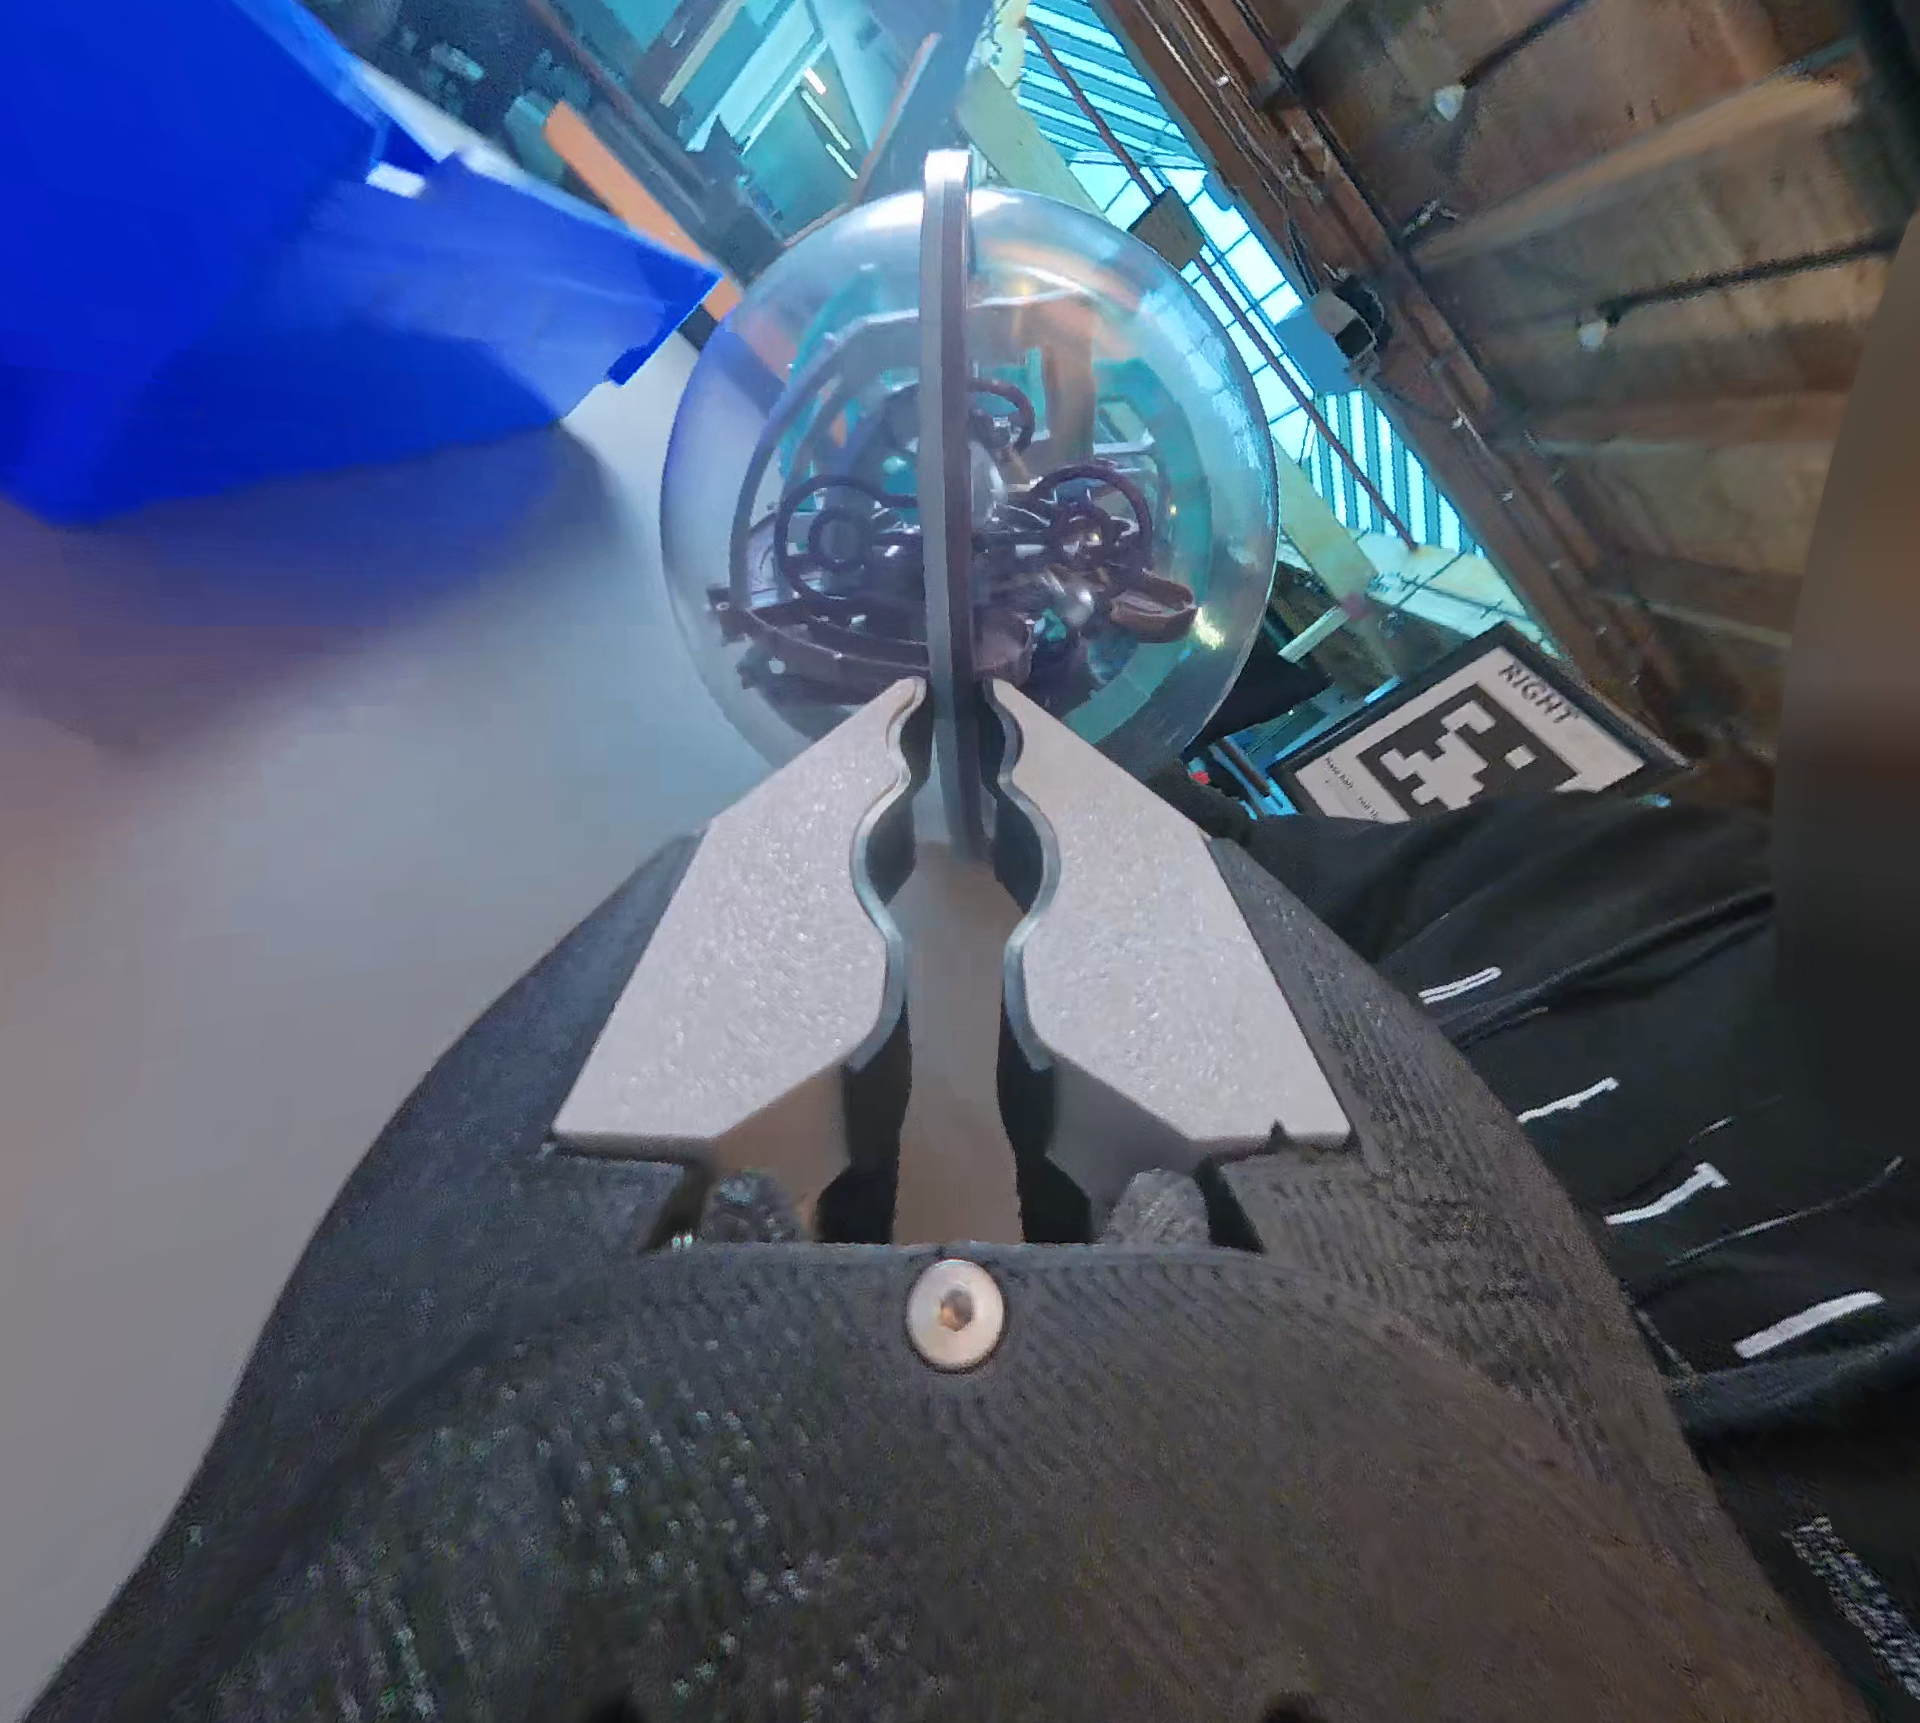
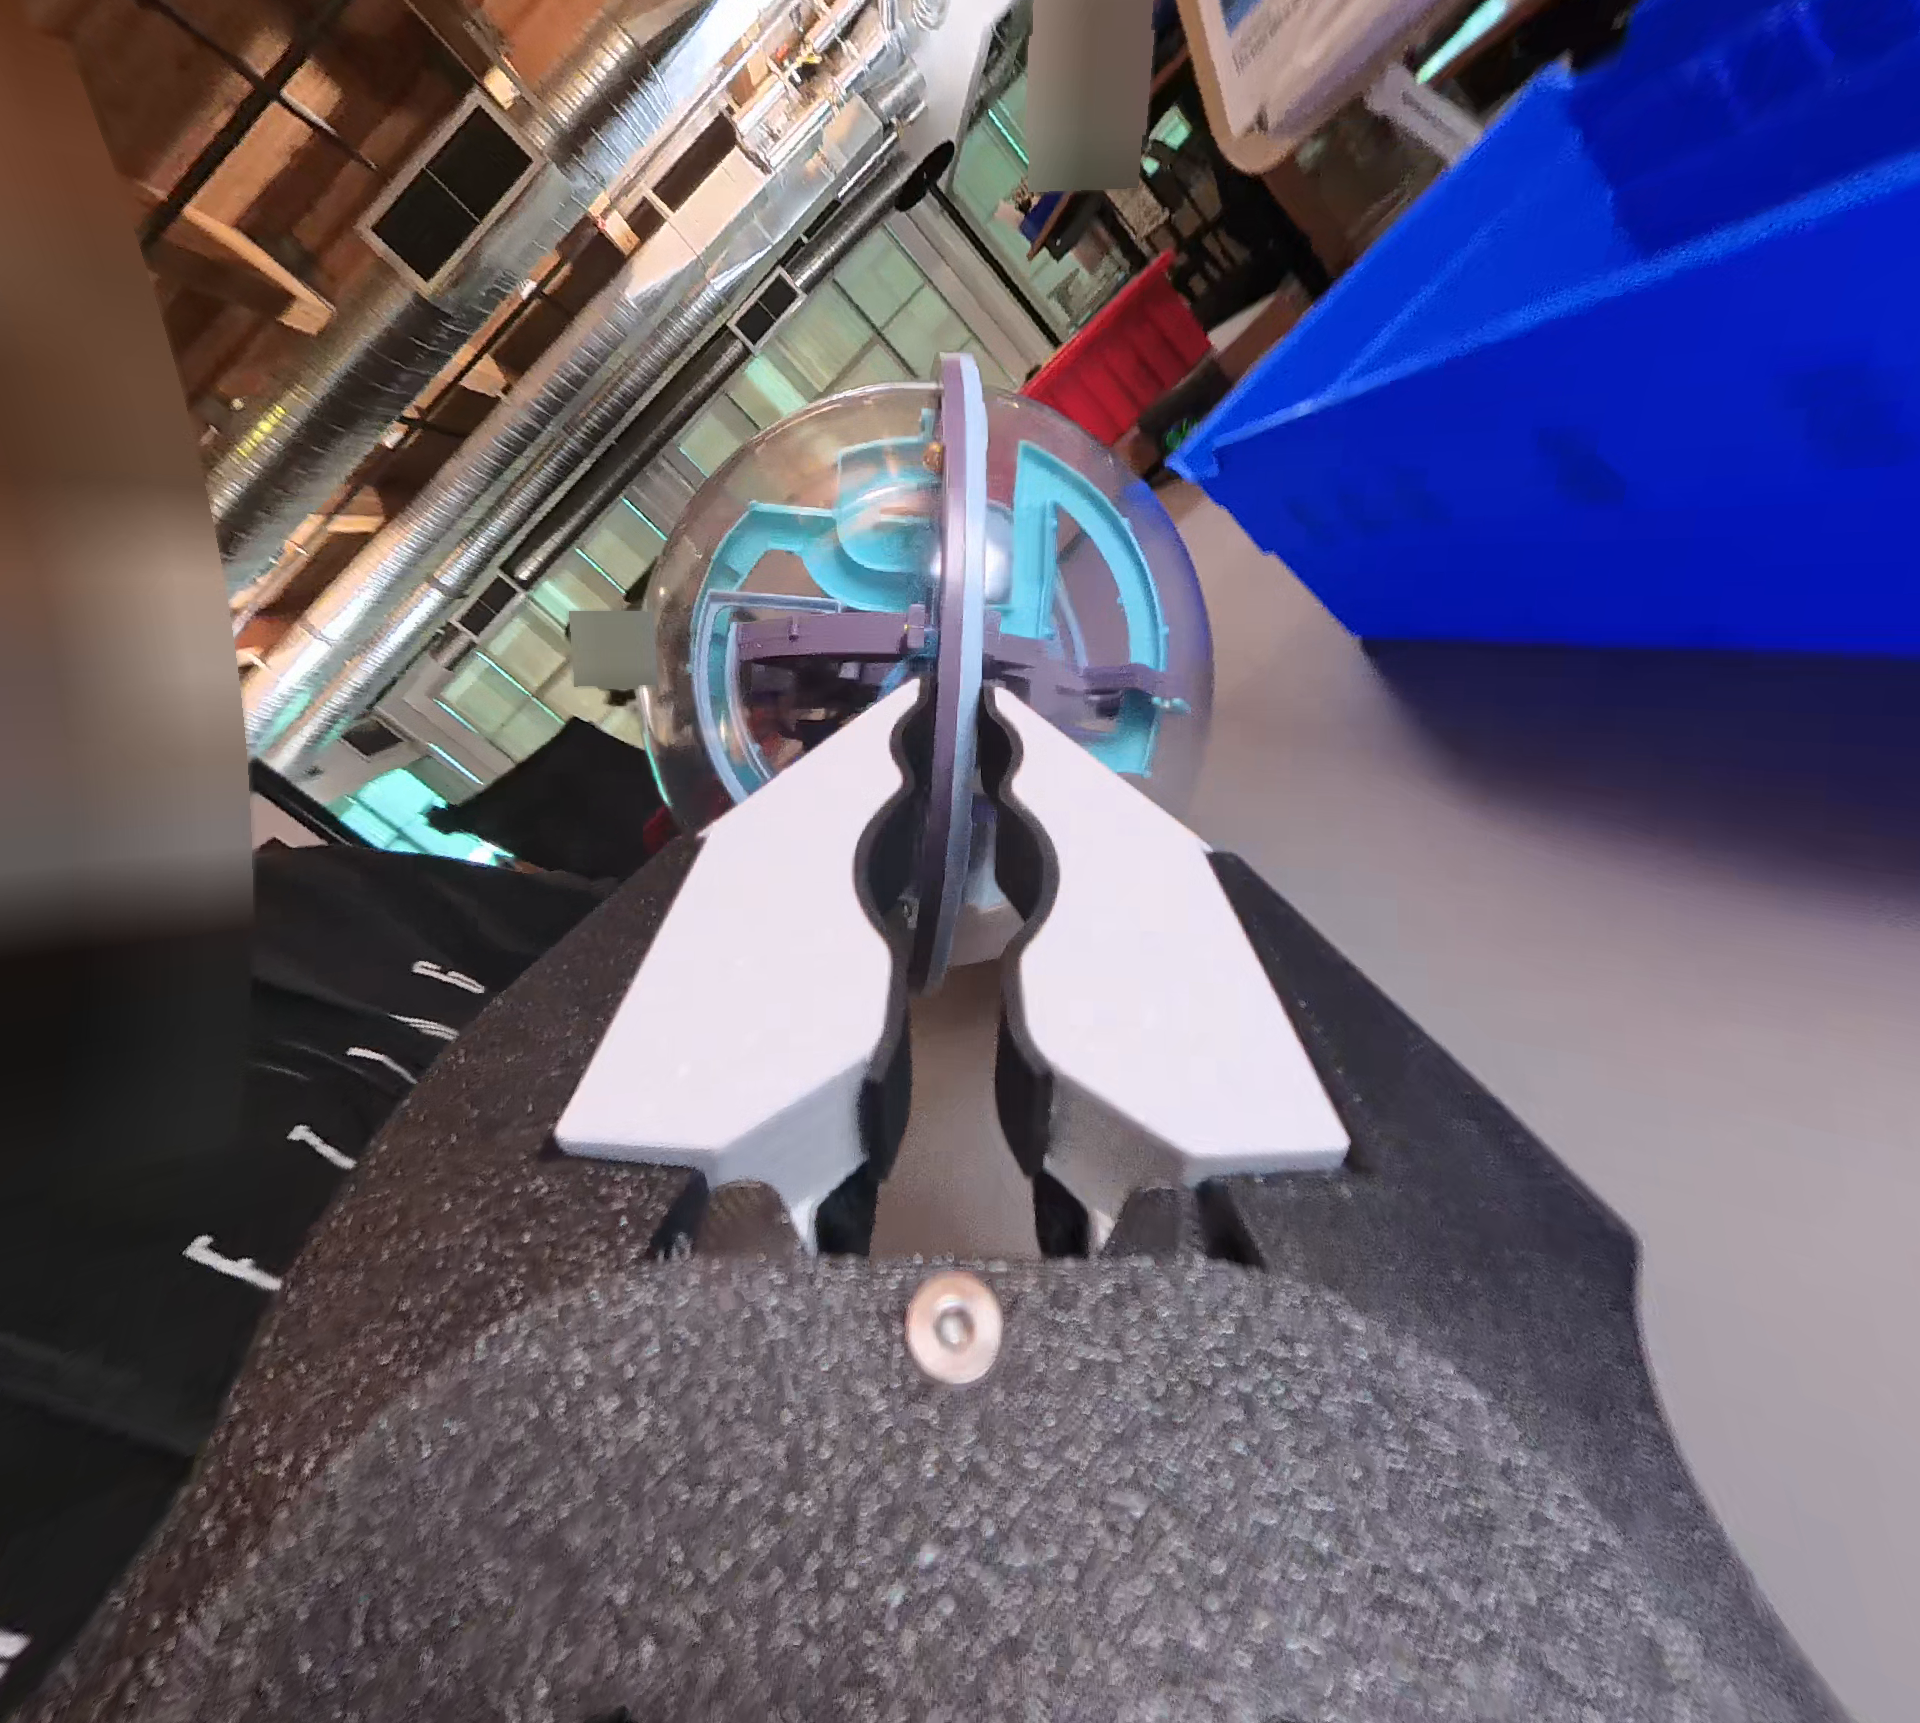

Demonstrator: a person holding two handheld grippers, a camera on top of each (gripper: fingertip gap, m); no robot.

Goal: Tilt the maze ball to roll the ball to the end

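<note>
The clear plastic maze ball (image 1: 966,468), a transparent sphere with a flat grey ring running round its middle like an equator, is held up off the pale grey tabletop (image 1: 312,894) between the two tools, each gripping that ring from an opposite side. In the left wrist view the left gripper (image 1: 954,712), with pale grey wavy-edged fingers (image 1: 769,925) on a black textured body, is clamped on the ring's edge, which stands on end and runs straight down into the narrow gap between the fingertips. Through the shell on this side show dark maroon looping tracks and curled rails, tangled low in the sphere, with teal pieces behind them. In the right wrist view the right gripper (image 2: 956,707) is likewise clenched on the ring, and the sphere (image 2: 925,603) here shows teal arched tracks above a dark purple horizontal bar. A small silver metal ball (image 2: 992,567) sits just beside the ring on the right, against a teal track in the sphere's upper half. A large blue plastic bin (image 1: 260,250) stands on the tabletop near the sphere. A black garment with white markings (image 1: 1621,1102) lies below and to the right of the sphere in the left wrist view.
</note>
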